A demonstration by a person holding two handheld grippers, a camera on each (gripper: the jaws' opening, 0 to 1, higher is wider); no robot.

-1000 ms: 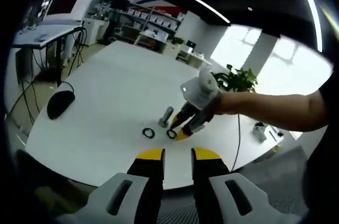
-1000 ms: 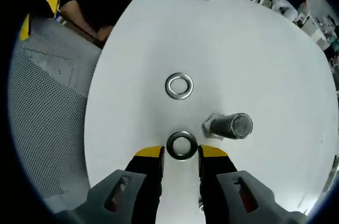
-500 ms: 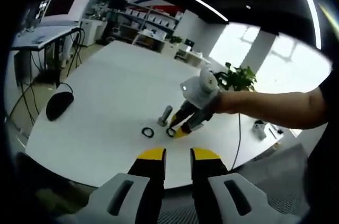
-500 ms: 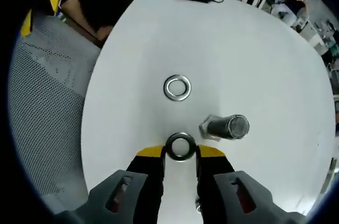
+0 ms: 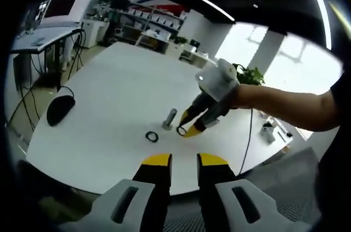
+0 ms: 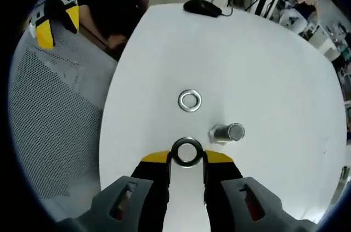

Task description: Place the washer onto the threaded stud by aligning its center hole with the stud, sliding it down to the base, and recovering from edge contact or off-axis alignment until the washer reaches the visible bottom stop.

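Washer (image 6: 186, 152) sits pinched betw. the yellow tips of the right gripper (image 6: 186, 158), flat side to the camera, hole showing table through it. In the left gripper view the same washer (image 5: 181, 130) hangs at that gripper's tips (image 5: 185, 129), apparently just off the table, near the stud (image 5: 170, 118) and to its right. Not on the stud.

Stud (image 6: 227, 133) stands upright on its hex base on the white table (image 6: 263, 56), just right of and a bit beyond the held washer in the right gripper view; thread top bare, nothing on it.

2nd washer (image 6: 190, 100) lies flat on the table, beyond the held one, apart from the stud. In the left gripper view it (image 5: 152, 136) lies left of the stud.

Left gripper (image 5: 184, 159) is off the table edge, jaws a narrow gap apart, nothing betw. them; it also shows at top left of the right gripper view (image 6: 53, 26).

Mouse (image 5: 56, 111) w/ cable near the table's far-left edge. Person's forearm (image 5: 279, 107) reaches in from the right. No containers on the table.
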